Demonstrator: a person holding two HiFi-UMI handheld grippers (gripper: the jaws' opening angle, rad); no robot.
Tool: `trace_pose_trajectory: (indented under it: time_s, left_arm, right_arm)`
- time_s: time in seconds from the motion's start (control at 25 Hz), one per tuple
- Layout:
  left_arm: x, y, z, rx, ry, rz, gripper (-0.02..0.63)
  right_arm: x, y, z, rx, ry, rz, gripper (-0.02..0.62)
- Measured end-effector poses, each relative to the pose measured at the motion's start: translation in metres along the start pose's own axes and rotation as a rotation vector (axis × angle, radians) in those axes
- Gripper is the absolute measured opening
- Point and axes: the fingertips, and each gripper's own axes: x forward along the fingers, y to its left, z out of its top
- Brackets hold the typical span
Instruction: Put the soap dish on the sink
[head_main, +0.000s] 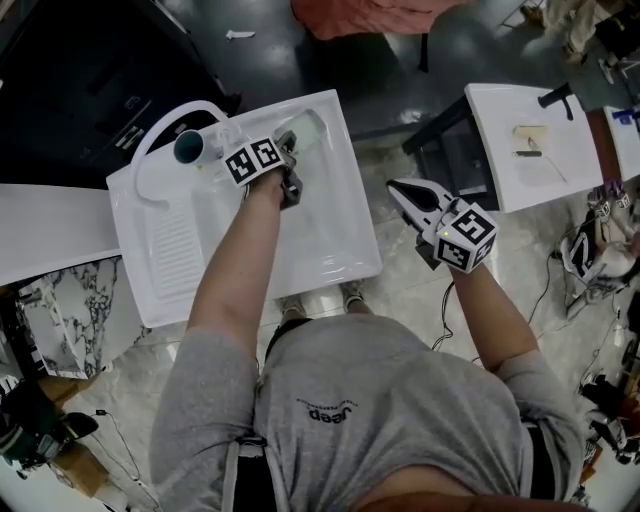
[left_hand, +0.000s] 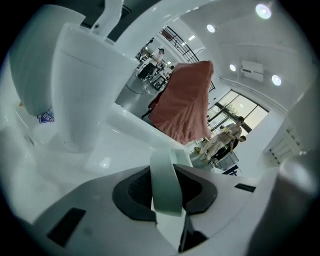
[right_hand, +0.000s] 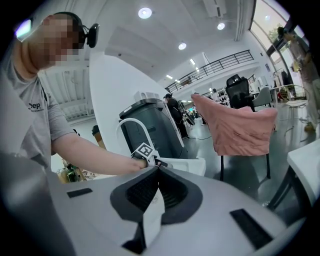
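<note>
Upper centre of the head view, the left gripper (head_main: 289, 160) covers most of the soap dish (head_main: 308, 128); only its pale end shows. The items on the white counter (head_main: 495, 175), upper right, are too small to identify.

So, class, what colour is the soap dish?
Pale green; the dish shows best in the left gripper view.

My head camera looks steeply down from well above, over my shoulders, onto the white sink (head_main: 335, 245) and the floor around it. The camera on my left claw (head_main: 290, 165) sits close behind the jaws, low over the sink, facing across it toward the pink-draped chair (left_hand: 185, 100). The one on my right claw (head_main: 407, 190) rides off to the sink's side, looking back across it. All three views share the sink and that chair.
</note>
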Motion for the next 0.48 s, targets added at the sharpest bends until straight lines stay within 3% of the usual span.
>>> trace_pose_trajectory:
  time_s: [0.24,0.48]
  left_arm:
    - [0.007,-0.001,0.003,0.03,-0.03,0.066,0.089]
    - [0.021,0.002,0.002,0.107,-0.002,0.158,0.167]
  right_arm:
    - [-0.002,0.003,-0.005,0.005,0.007,0.006,0.054]
    - [-0.004,0.004,-0.013,0.019,0.017,0.008,0.054]
